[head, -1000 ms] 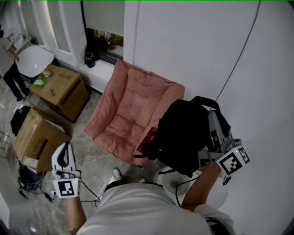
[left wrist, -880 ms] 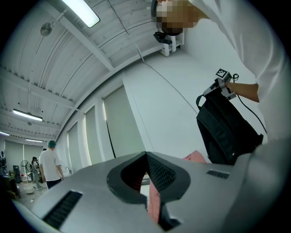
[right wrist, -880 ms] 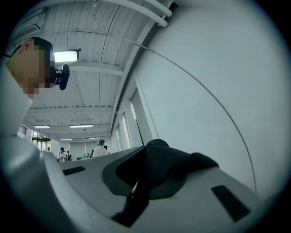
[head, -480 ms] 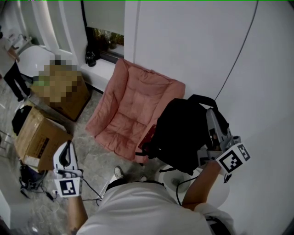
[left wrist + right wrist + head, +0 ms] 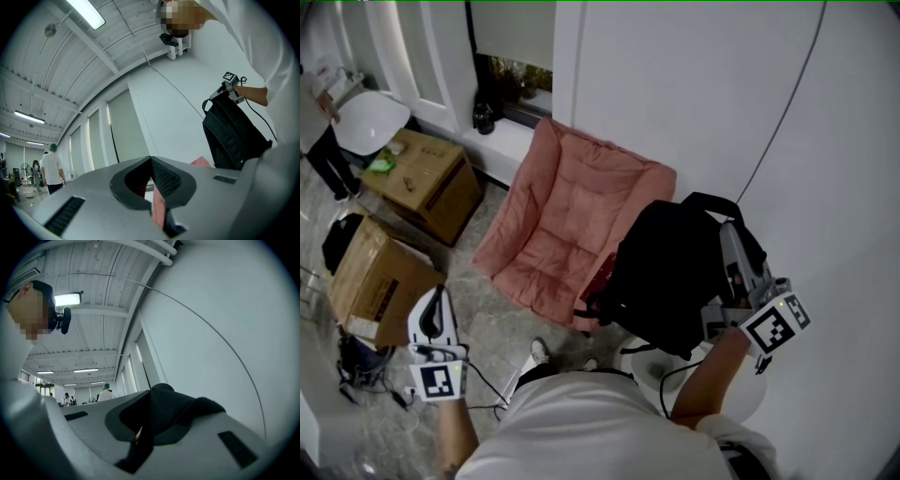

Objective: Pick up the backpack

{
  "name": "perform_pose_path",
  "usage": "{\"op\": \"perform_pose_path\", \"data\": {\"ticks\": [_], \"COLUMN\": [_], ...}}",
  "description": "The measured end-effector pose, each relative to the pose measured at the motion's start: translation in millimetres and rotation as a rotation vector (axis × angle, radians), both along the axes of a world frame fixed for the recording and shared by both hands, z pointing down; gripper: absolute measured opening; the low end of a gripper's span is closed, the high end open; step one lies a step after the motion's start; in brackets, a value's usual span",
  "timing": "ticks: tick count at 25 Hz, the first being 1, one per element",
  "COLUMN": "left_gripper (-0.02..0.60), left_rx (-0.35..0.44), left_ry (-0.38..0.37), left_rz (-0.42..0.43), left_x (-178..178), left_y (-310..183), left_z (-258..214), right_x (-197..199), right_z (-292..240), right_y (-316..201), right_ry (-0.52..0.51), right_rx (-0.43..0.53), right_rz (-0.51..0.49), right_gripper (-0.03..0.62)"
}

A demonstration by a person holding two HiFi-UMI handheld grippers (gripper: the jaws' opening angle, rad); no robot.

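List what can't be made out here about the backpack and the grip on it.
- Head view: the right gripper's own body hides which part of the backpack it pinches. The right gripper view shows only black fabric between the jaws.
- Left gripper view: the left gripper's body cuts off the backpack's bottom.
- Head view: the red item by the pink chair is partly covered by the backpack and too small to identify.

Pink padded chair [image 5: 572, 220] against white wall [image 5: 694, 94]; cardboard box [image 5: 427, 183] below windowsill [image 5: 502, 141]; second cardboard box [image 5: 380, 281] on marbled floor [image 5: 492, 323]; thin black cable [image 5: 787, 112] on wall.
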State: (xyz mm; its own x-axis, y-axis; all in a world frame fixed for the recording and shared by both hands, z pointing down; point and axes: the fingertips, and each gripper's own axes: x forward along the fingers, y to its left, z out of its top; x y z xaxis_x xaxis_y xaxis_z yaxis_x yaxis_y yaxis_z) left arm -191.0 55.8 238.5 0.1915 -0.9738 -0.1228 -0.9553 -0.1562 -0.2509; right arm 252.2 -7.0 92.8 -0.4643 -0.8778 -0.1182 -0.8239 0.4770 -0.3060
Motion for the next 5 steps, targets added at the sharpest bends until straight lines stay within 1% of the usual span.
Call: {"op": "perform_pose_path", "data": {"ticks": [5], "left_gripper": [0.015], "left_rx": [-0.006], "left_ry": [-0.005], "left_rz": [0.001], "left_x": [2.4], "left_y": [-3.0], "left_z": [1.2], "right_x": [4.1], "right_z": [3.3], "right_y": [-4.9], "right_ry": [0.001], "right_rx": [-0.008], "right_rz": [0.014], "right_gripper": [0.031]}}
